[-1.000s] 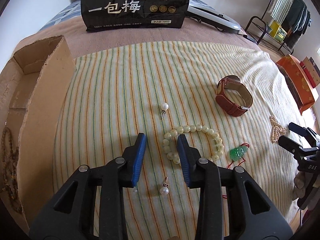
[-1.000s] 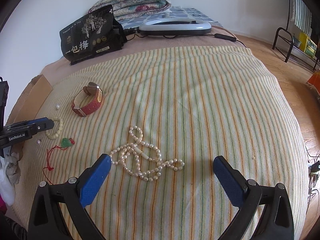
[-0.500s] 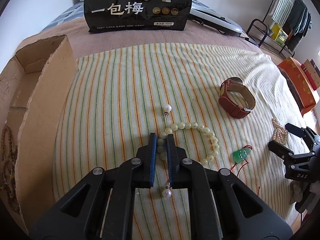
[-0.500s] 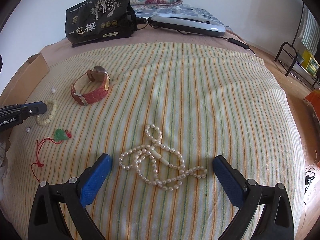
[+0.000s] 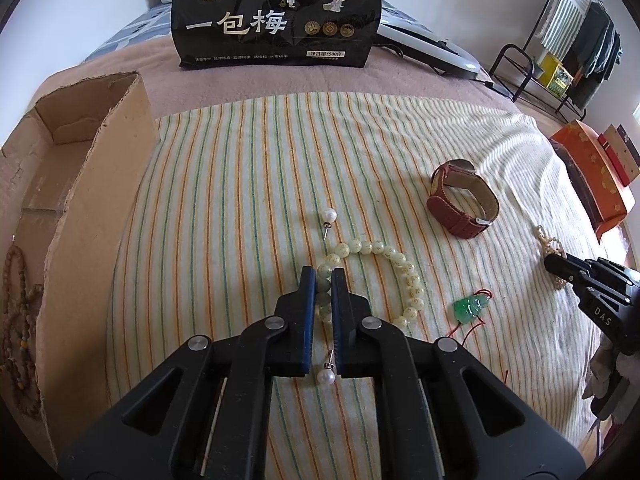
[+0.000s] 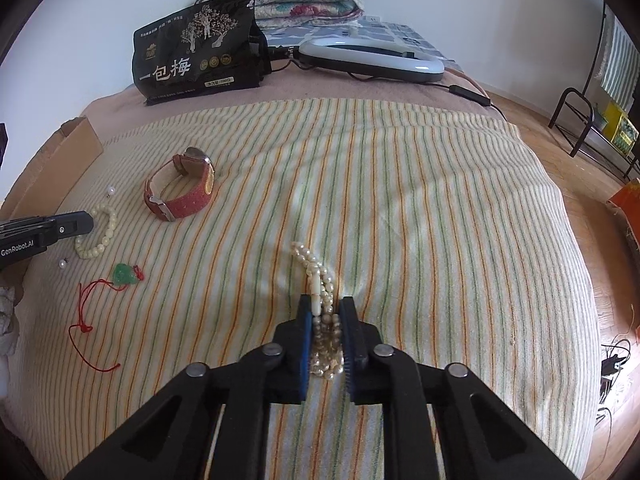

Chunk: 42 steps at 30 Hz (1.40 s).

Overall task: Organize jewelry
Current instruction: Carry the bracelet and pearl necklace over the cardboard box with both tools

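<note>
Left wrist view: pickup step in hand, both tongs down on the striped cloth (image 5: 240, 184) w/ a piece of jewelry each, nothing lifted yet by the look of it. Left gripper (image 5: 323, 286) is pressed nearly together, pinching the pale bead bracelet (image 5: 400, 264) at its left side; a couple of beads sit squeezed btwn the blue pads, rest of the loop curves off to the right, flat on the cloth. Two pearl studs lie loose: one (image 5: 329, 214) just beyond the bracelet, other (image 5: 325, 377) under the jaws near the gripper body, not gripped. Right gripper (image 6: 326, 312) is likewise clamped, pinching the pearl necklace (image 6: 316, 276), bunched up btwn its pads w/ a short tail of pearls trailing fwd on the cloth. Still to sort, judging by the layout: red-strap watch (image 6: 180, 192), green pendant on red cord (image 6: 123, 274). Cardboard box (image 5: 72, 184) at the left edge already has a brown bead string (image 5: 16, 320) in it, so prob the destination. Next move, IMO: lift both straight up, slow, so hanging strands don't snag the cloth or drag the studs, then carry to the box. Risk: bracelet held by only a few beads could slip; necklace bundle may shed a loop.
</note>
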Motion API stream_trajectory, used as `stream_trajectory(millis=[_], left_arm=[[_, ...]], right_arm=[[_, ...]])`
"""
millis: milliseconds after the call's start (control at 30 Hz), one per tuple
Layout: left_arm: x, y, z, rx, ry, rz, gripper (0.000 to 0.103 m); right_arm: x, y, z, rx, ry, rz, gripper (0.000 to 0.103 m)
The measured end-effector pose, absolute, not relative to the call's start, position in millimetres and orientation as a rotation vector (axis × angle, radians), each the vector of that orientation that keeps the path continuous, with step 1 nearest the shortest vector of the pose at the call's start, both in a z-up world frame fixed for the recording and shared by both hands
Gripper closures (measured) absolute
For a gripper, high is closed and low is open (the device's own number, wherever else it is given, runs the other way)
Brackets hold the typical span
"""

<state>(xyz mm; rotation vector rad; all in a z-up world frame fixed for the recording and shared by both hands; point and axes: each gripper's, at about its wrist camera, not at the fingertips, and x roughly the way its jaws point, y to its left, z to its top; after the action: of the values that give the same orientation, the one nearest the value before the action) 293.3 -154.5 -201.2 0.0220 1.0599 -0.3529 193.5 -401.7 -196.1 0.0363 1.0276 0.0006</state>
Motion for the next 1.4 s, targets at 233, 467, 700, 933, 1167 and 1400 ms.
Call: stream_trajectory(millis=[233, 467, 700, 933, 1167, 1400], left_arm=[[286.6, -154.1, -187.4, 0.022, 1.032, -0.365, 0.098], [281.1, -150.3, -169.4, 0.009, 0.999, -0.377, 0.098], [272.3, -143.7, -146.0, 0.000, 0.957, -0.388, 0.098], [263.6, -130.8, -124.6, -0.008, 0.916, -0.388, 0.098], [255.0, -112.4, -100.8, -0.021, 0.868, -0.383, 0.098], [250.4, -87.4, -78.6, -0.046, 0.828, -0.371, 0.098]], right_arm=[[188.0, -403.2, -180.7, 0.066, 0.994, 0.007, 0.097], [181.9, -399.1, -155.6, 0.059, 0.951, 0.014, 0.097], [176.2, -388.3, -132.4, 0.035, 0.913, 0.027, 0.097], [171.3, -374.9, -108.7, 0.021, 0.877, 0.044, 0.097], [170.5, -353.6, -82.7, 0.002, 0.840, 0.081, 0.097], [174.4, -327.4, -61.2, -0.010, 0.808, 0.122, 0.097]])
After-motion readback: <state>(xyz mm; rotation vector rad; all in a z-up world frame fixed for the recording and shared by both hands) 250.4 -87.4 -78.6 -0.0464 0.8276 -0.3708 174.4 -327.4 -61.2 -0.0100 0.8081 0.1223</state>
